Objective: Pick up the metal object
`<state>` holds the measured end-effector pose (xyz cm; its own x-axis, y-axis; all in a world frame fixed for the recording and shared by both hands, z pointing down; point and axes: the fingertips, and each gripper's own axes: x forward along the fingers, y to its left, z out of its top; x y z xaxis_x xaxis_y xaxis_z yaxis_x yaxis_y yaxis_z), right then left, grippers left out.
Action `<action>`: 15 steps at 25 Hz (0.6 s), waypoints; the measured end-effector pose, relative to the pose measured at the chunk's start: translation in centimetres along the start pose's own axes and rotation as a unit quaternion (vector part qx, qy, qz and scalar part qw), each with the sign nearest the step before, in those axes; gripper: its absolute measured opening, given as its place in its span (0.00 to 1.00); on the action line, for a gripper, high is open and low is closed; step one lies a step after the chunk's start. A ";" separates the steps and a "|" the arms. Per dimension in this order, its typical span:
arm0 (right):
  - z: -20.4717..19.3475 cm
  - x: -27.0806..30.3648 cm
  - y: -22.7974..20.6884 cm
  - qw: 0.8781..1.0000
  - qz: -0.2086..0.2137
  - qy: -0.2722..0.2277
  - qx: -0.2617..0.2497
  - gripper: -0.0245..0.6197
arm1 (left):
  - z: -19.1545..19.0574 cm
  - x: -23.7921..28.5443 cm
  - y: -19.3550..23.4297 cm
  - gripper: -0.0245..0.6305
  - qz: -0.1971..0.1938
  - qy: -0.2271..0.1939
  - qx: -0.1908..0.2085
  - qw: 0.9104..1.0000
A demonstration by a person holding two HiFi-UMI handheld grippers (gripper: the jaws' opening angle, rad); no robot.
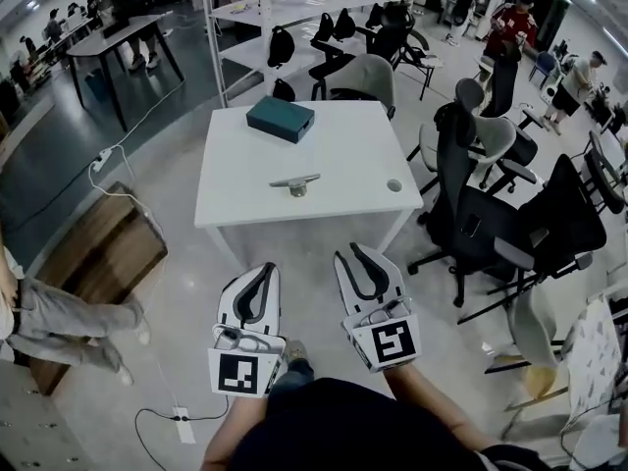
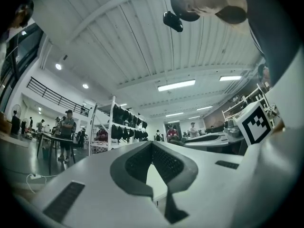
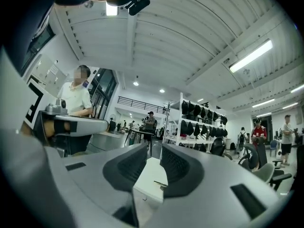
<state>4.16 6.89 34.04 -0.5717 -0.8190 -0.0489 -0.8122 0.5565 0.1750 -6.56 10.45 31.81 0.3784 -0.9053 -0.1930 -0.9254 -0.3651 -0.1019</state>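
The metal object (image 1: 296,183), a small silvery cleat-shaped piece, lies near the middle of the white table (image 1: 343,135). In the right gripper view the metal object (image 3: 160,183) shows as a thin sliver on the table (image 3: 149,172), far ahead between the jaws. Both grippers hang over the floor short of the table's near edge, away from the object. My left gripper (image 1: 265,267) (image 2: 152,145) has its tips together and holds nothing. My right gripper (image 1: 350,251) (image 3: 153,151) stands open by a narrow gap, with nothing in it.
A teal box (image 1: 281,118) sits at the table's far left and a small round item (image 1: 394,185) near its right edge. Black office chairs (image 1: 486,219) crowd the right side. A wooden crate (image 1: 93,253) and a seated person's legs (image 1: 59,327) are at left. Shelving (image 1: 294,18) stands behind.
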 end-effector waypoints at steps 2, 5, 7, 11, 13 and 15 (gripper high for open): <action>-0.5 2.2 0.2 1.000 -0.006 0.014 0.000 0.18 | -0.7 1.2 2.1 0.07 -0.006 0.002 -0.004 1.000; -1.1 4.9 0.3 1.000 -0.017 0.022 -0.006 0.18 | -1.8 3.0 4.6 0.07 -0.017 0.013 -0.014 1.000; -1.9 6.2 0.0 0.999 -0.025 0.038 -0.007 0.18 | -2.3 4.2 5.7 0.07 -0.025 0.015 -0.023 0.999; -2.8 8.4 -0.6 0.998 -0.031 0.048 -0.019 0.18 | -3.7 6.0 6.9 0.07 -0.035 0.027 -0.038 0.998; -3.5 9.4 -1.0 0.998 -0.030 0.054 -0.029 0.18 | -4.5 6.5 7.5 0.07 -0.036 0.033 -0.042 0.998; -4.1 10.6 -1.1 0.997 -0.027 0.061 -0.036 0.18 | -5.2 7.1 8.3 0.07 -0.032 0.036 -0.044 0.998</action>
<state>-0.49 -2.98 37.38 -0.5060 -0.8605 0.0585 -0.8280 0.5036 0.2465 -11.69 -0.11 34.67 0.4378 -0.8914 -0.1176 -0.8986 -0.4380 -0.0248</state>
